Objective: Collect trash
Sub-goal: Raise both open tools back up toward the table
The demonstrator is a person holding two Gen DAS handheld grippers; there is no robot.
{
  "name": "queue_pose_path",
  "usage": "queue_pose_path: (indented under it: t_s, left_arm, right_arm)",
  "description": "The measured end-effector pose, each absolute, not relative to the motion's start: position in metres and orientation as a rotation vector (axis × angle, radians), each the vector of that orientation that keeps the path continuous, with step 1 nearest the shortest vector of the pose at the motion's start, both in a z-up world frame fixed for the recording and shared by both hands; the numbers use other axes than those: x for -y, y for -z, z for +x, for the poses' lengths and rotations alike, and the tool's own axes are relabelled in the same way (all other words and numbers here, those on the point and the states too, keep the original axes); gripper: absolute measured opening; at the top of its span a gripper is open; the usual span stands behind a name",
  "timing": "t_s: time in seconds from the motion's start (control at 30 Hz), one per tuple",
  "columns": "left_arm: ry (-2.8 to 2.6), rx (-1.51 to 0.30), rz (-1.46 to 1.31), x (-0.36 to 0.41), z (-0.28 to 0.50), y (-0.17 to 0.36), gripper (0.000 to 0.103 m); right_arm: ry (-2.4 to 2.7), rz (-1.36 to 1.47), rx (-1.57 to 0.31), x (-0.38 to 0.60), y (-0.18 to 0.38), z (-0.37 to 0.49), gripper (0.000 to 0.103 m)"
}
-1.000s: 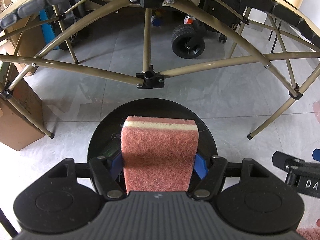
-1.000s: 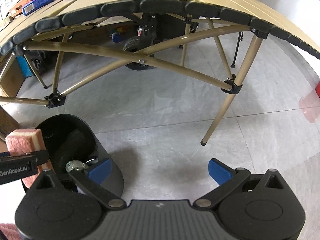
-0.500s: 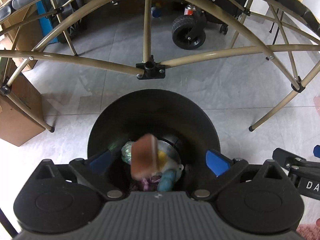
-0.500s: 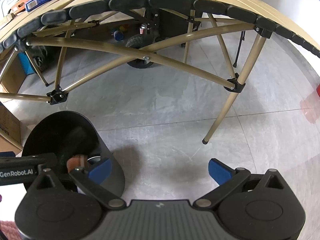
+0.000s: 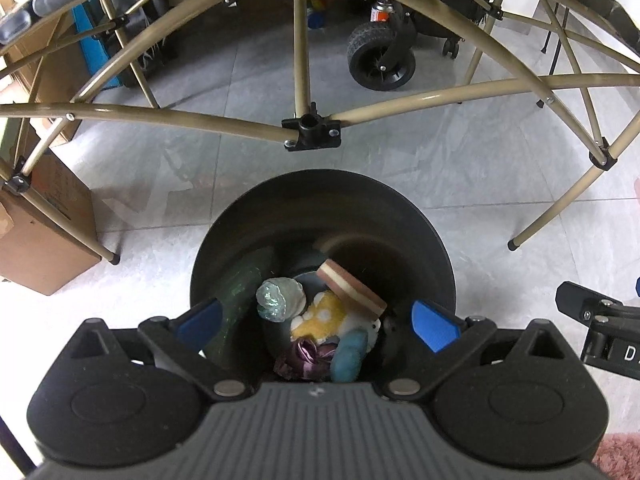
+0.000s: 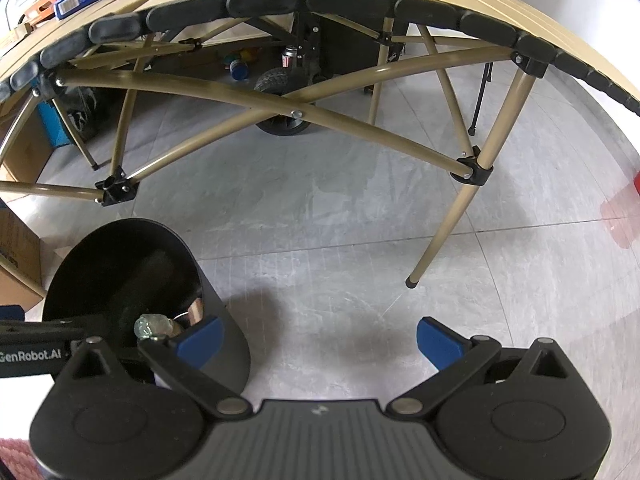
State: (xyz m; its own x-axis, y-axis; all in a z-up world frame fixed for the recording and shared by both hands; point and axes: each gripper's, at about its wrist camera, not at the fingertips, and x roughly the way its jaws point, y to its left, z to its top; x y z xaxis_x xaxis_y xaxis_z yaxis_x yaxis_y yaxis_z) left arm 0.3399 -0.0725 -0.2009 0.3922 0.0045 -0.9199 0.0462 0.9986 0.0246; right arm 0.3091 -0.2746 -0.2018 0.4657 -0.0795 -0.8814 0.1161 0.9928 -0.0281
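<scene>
- Left gripper (image 5: 316, 318): blue pads spread wide, empty, above the bin.
- Right gripper (image 6: 318, 338): pads wide apart, empty, over grey tile.
- Bin (image 5: 320, 200): round, black, smooth-walled; sponge (image 5: 352, 290), layered and tilted, lies inside on crumpled trash.
- Table frame (image 5: 312, 136): tan metal tubes, beyond the bin.

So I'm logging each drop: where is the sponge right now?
In the left wrist view the sponge lies tilted inside the black bin, toward its right side, on the trash pile beside the yellow spotted cloth.
</scene>
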Motion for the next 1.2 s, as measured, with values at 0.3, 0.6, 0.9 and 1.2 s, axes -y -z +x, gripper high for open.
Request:
queue_pose_path:
  t_s: [0.3,0.6,0.9,1.2]
  left_arm:
    - [0.052,-1.134,0.058,0.075,0.334,0.189,0.103]
    - [0.07,-1.029,0.052,0.068,0.323,0.16,0.103]
    - [0.071,-0.859,0.065,0.052,0.307,0.12,0.103]
    - [0.061,-0.658,0.05,0.038,0.29,0.081,0.103]
  right_arm:
    - [0.113,0.038,-1.067,0.275,0.199,0.307,0.103]
    - [0.088,0.064,-1.006,0.275,0.186,0.301,0.103]
    - [0.01,0.09,-0.862,0.271,0.159,0.288,0.103]
    - [-0.085,0.128,-0.659,0.269,0.123,0.269,0.103]
